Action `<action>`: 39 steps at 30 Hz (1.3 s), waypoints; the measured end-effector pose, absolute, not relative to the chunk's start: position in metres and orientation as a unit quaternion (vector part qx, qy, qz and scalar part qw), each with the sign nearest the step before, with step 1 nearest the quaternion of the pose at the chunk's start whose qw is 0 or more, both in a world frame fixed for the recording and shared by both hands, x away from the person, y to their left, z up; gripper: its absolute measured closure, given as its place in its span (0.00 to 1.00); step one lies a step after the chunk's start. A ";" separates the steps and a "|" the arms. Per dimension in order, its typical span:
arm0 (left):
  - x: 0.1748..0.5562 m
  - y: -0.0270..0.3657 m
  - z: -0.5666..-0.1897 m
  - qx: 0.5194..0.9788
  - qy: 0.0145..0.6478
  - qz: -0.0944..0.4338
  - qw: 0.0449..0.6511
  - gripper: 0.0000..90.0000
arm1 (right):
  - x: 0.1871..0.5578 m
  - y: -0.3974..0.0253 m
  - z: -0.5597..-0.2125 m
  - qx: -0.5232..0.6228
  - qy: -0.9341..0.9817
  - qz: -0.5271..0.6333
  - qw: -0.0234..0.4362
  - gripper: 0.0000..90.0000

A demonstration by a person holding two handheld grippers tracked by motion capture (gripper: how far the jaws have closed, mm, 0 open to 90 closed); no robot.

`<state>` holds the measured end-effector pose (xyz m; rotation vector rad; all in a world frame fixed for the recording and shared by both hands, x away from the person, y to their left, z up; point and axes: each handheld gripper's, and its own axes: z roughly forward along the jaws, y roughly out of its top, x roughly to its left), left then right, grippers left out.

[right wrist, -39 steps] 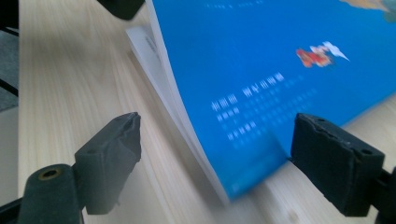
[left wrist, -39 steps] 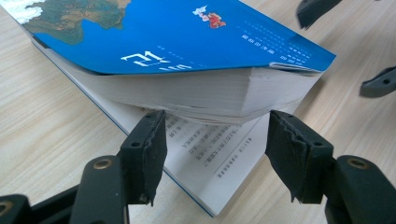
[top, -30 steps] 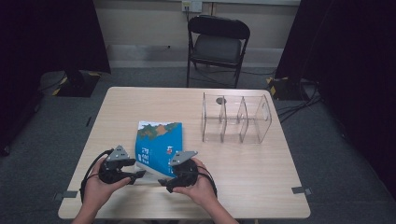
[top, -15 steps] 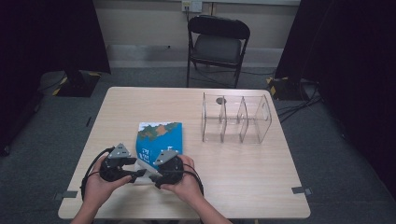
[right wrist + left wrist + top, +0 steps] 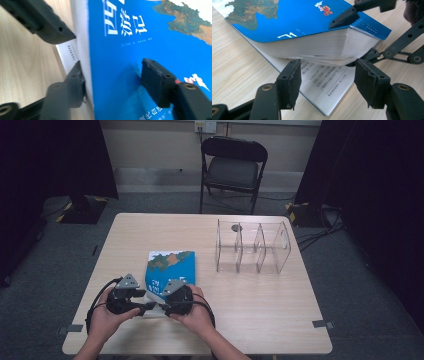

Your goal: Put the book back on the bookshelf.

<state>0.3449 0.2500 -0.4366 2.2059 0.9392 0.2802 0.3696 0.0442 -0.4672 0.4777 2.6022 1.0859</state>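
- A blue-covered book [image 5: 170,270] lies on the worktop [image 5: 260,295], well apart from the clear divider rack [image 5: 252,247] and toward the person's edge.
- The right gripper [image 5: 161,308] pinches the book's near corner, lifting the page block off the back cover.
- The left gripper [image 5: 325,75], jaws spread, sits just beside the raised page edge.
- Bare worktop lies between book and rack.
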 end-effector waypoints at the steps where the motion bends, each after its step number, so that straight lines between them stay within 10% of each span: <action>1: 0.345 0.251 -0.438 0.854 0.362 0.109 0.357 0.45 | 0.370 0.043 -0.466 0.162 0.901 0.377 0.140 0.55; 14: 0.324 0.272 -0.465 0.853 0.341 0.102 0.383 0.19 | 0.372 0.038 -0.446 0.175 0.905 0.368 0.123 0.79; 39: 0.306 0.259 -0.495 0.860 0.336 0.106 0.369 0.18 | 0.388 0.032 -0.380 0.230 0.905 0.348 0.080 0.83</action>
